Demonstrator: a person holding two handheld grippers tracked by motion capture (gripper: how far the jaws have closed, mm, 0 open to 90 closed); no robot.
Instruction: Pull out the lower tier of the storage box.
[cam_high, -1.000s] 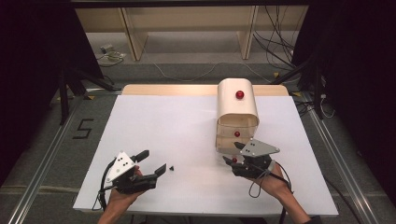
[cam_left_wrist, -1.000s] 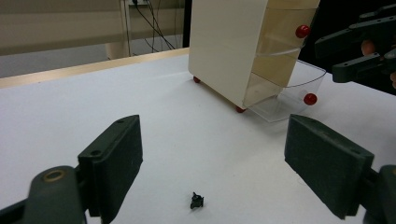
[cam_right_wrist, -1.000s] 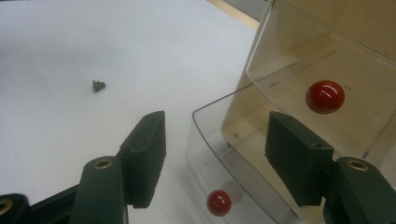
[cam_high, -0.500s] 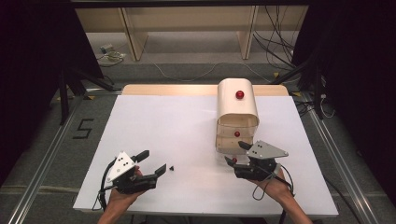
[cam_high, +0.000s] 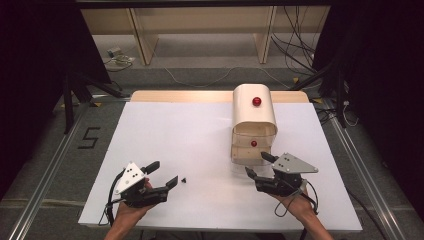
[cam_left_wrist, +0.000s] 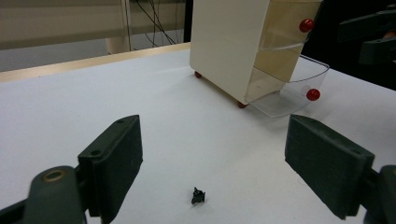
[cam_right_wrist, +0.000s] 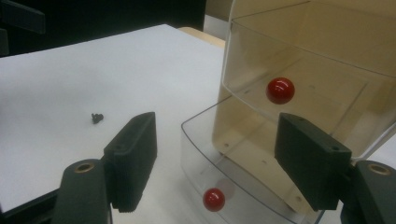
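Note:
A cream drawer cabinet (cam_high: 254, 120) stands on the white table (cam_high: 200, 135), right of centre. Its lower clear drawer (cam_high: 248, 156) is pulled out, and its red knob (cam_high: 253, 143) (cam_right_wrist: 214, 199) is free. The upper drawer, with its own red knob (cam_high: 256, 101) (cam_right_wrist: 280, 90), is closed. My right gripper (cam_high: 256, 164) (cam_right_wrist: 215, 158) sits just in front of the lower drawer; its jaws have just been opening and hold nothing. A tiny black part (cam_high: 184, 179) (cam_left_wrist: 198, 196) lies on the table just beyond my left gripper (cam_high: 165, 172) (cam_left_wrist: 215, 163), which is open and empty.
A wooden shelf frame (cam_high: 145, 35) and cables (cam_high: 295, 45) lie on the floor beyond the table. A "5" mark (cam_high: 89, 137) is on the floor at the left. Metal rails (cam_high: 45, 185) run along both sides of the table.
My right gripper has drawn back a little from the lower drawer's knob, and its jaws stand wider. The left gripper and the black part have not moved.

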